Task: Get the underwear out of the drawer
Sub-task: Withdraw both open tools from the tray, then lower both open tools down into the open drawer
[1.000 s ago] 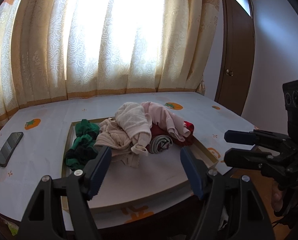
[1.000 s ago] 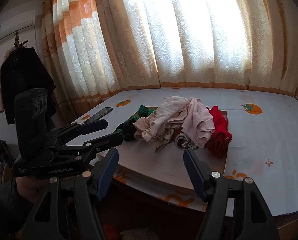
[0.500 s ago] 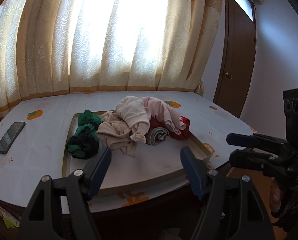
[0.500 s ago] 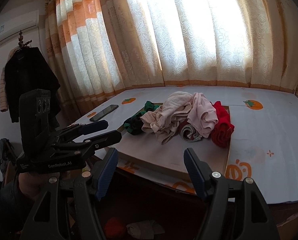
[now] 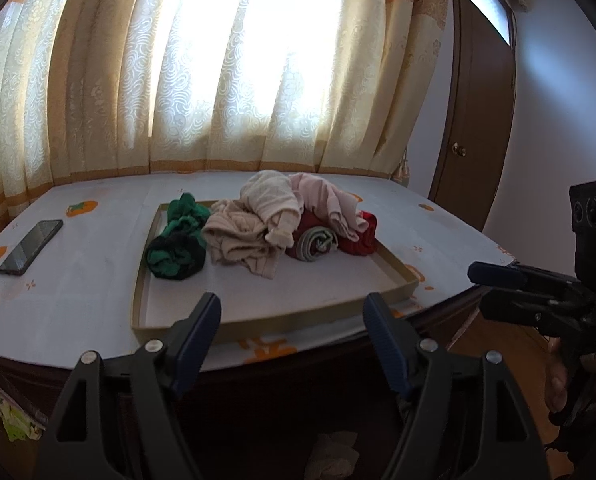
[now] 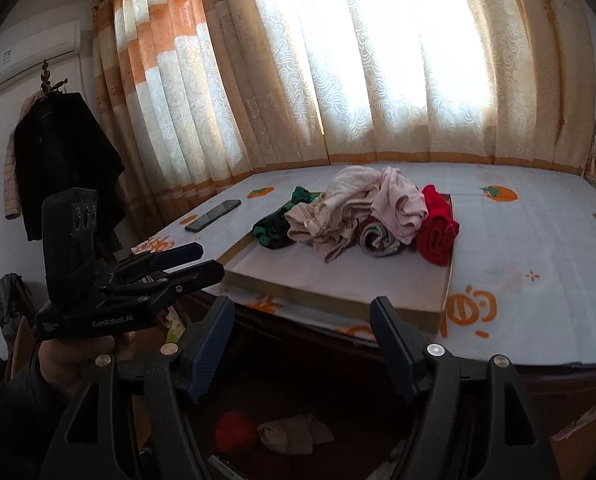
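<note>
Both pairs of tongs hang released and empty at the near edge of a table (image 5: 78,292) covered in a white cloth printed with orange fruit. The left tongs (image 5: 292,320) stand with blue pads spread and nothing between them. The right tongs (image 6: 301,324) are widening their jaws at this moment, also with nothing between them.

Ahead of both, well beyond the fingertips, a shallow tan-rimmed tray (image 5: 258,322) lies on the table. At its far end sits a heap of clothing: a green and black bundle (image 5: 178,240) ahead and to the left of the left tongs, a beige crumpled garment (image 5: 242,240) beside it, a pale pink piece (image 5: 325,196) draped over the top, a grey striped roll (image 5: 315,244) tucked underneath, and a red item (image 6: 437,228) at the end ahead and to the right of the right tongs. The near half of the tray is bare.

A dark phone (image 5: 30,246) lies on the cloth far to the left of the left tongs. Below the table edge, under the right tongs, a red bundle (image 6: 236,434) and a beige cloth (image 6: 294,434) sit in a dark recess. A sunlit patterned curtain (image 5: 258,80) fills the background.
</note>
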`<state>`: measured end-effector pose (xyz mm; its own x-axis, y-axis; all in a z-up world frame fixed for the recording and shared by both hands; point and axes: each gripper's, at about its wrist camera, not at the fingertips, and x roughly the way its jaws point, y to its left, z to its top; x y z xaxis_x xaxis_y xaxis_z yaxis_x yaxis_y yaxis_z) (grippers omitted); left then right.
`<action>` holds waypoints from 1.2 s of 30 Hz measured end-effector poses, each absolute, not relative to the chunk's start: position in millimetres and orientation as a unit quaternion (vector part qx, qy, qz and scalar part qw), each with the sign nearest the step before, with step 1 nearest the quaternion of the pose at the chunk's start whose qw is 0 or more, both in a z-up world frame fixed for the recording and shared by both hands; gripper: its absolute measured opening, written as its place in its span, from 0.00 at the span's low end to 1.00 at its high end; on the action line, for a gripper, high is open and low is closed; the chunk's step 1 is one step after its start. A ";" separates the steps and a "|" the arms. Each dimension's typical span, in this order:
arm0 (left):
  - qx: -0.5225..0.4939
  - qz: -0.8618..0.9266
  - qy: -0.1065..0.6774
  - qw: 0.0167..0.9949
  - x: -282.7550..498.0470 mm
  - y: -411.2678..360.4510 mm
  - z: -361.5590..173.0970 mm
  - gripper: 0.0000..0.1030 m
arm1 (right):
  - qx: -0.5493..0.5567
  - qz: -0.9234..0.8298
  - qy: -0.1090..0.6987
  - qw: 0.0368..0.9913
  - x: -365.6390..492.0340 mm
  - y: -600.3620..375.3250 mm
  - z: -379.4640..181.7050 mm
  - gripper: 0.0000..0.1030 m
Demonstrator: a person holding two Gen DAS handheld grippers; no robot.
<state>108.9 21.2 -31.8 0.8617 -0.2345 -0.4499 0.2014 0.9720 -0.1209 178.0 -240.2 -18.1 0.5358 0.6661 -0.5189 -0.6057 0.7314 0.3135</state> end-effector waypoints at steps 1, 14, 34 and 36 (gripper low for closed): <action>-0.037 -0.113 0.239 0.964 107.9 22.0 -33.5 0.72 | 0.049 0.363 0.318 0.875 176.2 -241.7 -20.7 0.71; -0.051 -0.103 0.282 0.952 100.7 26.1 -76.2 0.72 | 0.064 0.340 0.356 0.868 172.0 -260.4 -65.0 0.72; -0.025 -0.099 0.347 0.932 97.1 11.3 -126.8 0.72 | 0.028 0.294 0.418 0.859 157.4 -274.4 -129.9 0.72; -0.018 -0.097 0.352 0.931 97.3 9.2 -130.2 0.72 | 0.012 0.289 0.424 0.858 156.4 -272.8 -136.2 0.72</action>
